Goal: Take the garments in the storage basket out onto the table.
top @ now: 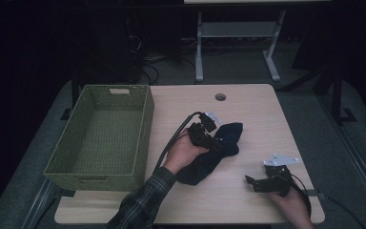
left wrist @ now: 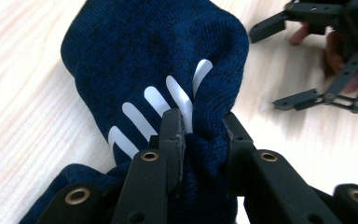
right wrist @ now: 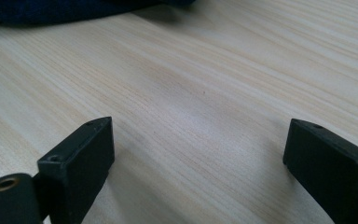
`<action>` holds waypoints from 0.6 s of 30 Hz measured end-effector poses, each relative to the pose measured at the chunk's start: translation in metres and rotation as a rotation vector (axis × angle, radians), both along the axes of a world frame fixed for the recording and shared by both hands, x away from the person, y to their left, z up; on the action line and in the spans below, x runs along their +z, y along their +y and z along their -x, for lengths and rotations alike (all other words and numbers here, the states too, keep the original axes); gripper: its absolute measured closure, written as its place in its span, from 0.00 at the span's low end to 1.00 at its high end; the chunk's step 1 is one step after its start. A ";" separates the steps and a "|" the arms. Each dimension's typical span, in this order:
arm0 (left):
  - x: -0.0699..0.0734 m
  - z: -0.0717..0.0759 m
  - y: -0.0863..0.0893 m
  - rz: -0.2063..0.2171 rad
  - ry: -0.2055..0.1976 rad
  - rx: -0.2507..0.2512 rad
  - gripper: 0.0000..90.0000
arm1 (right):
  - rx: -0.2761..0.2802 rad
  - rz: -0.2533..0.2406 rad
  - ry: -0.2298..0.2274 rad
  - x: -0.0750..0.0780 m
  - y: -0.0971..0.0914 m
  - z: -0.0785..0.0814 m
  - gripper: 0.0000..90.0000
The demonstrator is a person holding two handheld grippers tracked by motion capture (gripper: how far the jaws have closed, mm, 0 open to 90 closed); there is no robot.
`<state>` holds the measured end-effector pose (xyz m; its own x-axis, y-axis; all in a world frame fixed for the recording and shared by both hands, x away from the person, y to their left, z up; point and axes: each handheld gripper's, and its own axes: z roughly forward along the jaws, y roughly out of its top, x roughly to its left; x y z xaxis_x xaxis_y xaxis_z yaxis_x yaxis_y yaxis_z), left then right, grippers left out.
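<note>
At mid-table, my left gripper (left wrist: 200, 128) pinches a fold of the navy sock (left wrist: 168, 60) lying on the wood (top: 248, 105) — grasp made, lift and drop into the empty green basket (top: 145, 119) left — while my right gripper (top: 262, 183) rests wide apart, holding nothing

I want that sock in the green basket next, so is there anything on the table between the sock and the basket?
Nothing visible. The left gripper is already closed on the dark blue sock, and the stretch of table between it and the green basket is bare. The basket's near wall is the only thing to lift over.
</note>
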<state>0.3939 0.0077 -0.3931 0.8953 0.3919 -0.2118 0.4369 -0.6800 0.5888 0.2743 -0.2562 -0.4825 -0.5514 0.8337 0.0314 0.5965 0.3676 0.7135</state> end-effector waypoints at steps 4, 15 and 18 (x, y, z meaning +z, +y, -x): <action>-0.013 -0.008 0.006 0.008 0.022 0.029 0.83 | 0.000 -0.001 0.000 0.000 0.000 0.000 0.09; -0.033 -0.017 0.016 0.026 0.044 0.081 0.80 | 0.000 -0.001 -0.001 0.000 0.000 0.000 0.09; -0.030 -0.016 0.016 0.007 0.022 0.076 0.71 | 0.000 -0.001 -0.001 0.000 0.000 0.000 0.09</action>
